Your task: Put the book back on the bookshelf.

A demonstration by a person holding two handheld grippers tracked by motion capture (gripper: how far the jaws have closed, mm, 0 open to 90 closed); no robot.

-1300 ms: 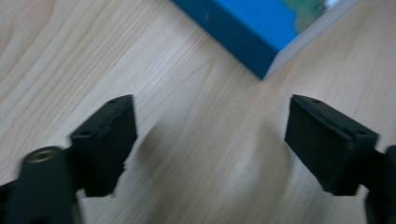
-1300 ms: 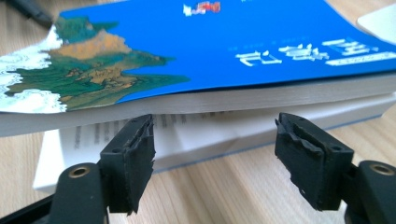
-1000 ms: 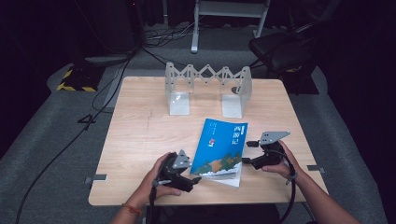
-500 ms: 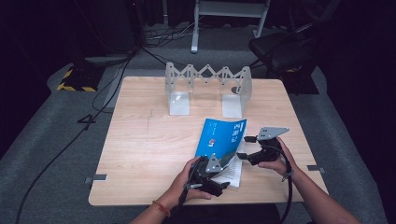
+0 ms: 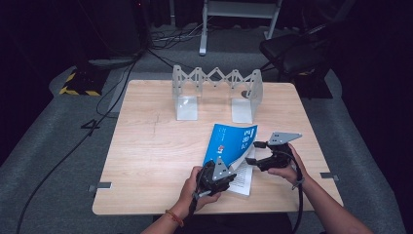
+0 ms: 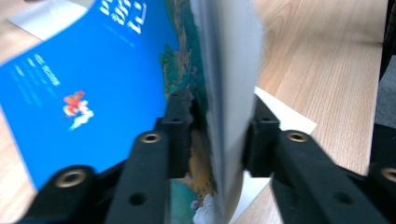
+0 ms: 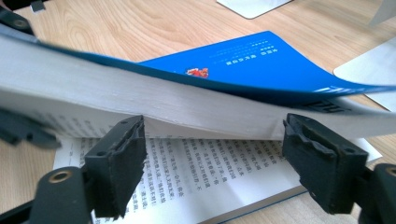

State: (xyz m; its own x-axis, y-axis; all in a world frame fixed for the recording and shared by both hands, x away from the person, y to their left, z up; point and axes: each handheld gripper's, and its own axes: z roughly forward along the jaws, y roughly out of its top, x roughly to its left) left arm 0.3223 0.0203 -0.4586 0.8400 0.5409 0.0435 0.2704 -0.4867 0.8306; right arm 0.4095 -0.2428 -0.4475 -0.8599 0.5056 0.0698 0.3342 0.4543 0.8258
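My left claw (image 6: 212,135) has just been closing and now pinches the lifted block of pages and blue cover of the book (image 5: 233,146), the pads pressing on either side of the paper edge. My right claw (image 7: 229,168) stands open, its jaws spread wide under the raised pages, touching nothing that I can see. The book lies half open on the near right part of the desk (image 5: 146,146), in front of the white folding rack (image 5: 216,92).

The risk I see: I hold only a thin edge, so if I swing the pages over too fast they may slip out and flop shut, or the cover may crease at the spine. The open right claw could also catch the printed page below and tear or drag it.

The cover carries white characters and a small red figure; the open page shows lines of print, all too small or blurred for me to read.
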